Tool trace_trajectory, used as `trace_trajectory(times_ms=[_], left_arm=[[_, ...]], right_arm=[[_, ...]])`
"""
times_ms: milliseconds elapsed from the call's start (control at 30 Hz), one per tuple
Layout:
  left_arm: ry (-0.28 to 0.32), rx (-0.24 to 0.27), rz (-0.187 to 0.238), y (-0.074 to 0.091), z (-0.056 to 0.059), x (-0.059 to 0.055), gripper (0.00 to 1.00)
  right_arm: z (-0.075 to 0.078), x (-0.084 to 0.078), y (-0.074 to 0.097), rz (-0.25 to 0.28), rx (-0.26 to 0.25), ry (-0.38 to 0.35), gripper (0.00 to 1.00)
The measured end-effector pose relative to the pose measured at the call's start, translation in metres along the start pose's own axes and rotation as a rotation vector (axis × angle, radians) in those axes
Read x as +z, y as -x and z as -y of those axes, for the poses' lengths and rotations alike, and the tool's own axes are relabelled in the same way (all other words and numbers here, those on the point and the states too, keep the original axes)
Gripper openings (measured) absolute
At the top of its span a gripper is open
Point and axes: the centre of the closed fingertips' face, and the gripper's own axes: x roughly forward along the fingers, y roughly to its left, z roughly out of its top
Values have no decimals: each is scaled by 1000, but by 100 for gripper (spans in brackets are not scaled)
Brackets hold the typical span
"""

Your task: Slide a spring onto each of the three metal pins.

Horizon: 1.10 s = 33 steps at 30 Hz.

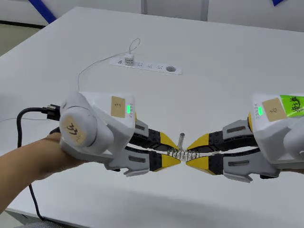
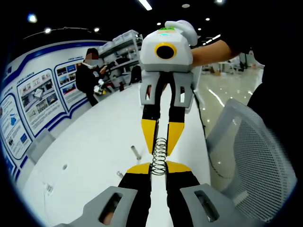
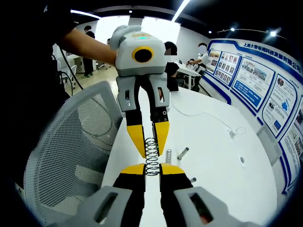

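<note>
A small metal spring (image 1: 183, 154) lies level between my two grippers, which meet tip to tip above the white table (image 1: 213, 52). My left gripper (image 1: 177, 155) is shut on its left end and my right gripper (image 1: 189, 156) on its right end. Just behind the tips one metal pin (image 1: 181, 139) stands upright. In the left gripper view the spring (image 2: 159, 153) runs from my own tips (image 2: 158, 168) up to the right gripper (image 2: 161, 142); two pins (image 2: 136, 152) (image 2: 120, 174) stand to its left. In the right gripper view a second spring (image 3: 168, 156) stands next to a pin (image 3: 182, 153).
A white power strip (image 1: 145, 65) with a thin white cable lies far back on the table. A black cable (image 1: 21, 128) hangs from the left gripper. A grey mesh chair (image 3: 71, 146) stands at the table's near edge. People stand at the far end of the room.
</note>
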Motion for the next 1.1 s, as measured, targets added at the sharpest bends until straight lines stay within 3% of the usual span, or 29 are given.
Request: trace_trajectory(times_ms=[100,233,467,867,1100], left_arm=[[-5,0,-6,0,1,-1,10],[-7,-3,-23,0,2,-5,10],[-7,11,-37,-2,0,-7,10],[54,39,16,-1,-4,3,10],[63,41,46,-3,-3,8,10]], right_arm=[[-1,4,2,0,1,18,11],[-4,22,7,104,36,-57,11],[-2,30,6,126,31,-52,11],[5,55,8,237,12,-105,11],[5,62,7,264,13,-135,10]])
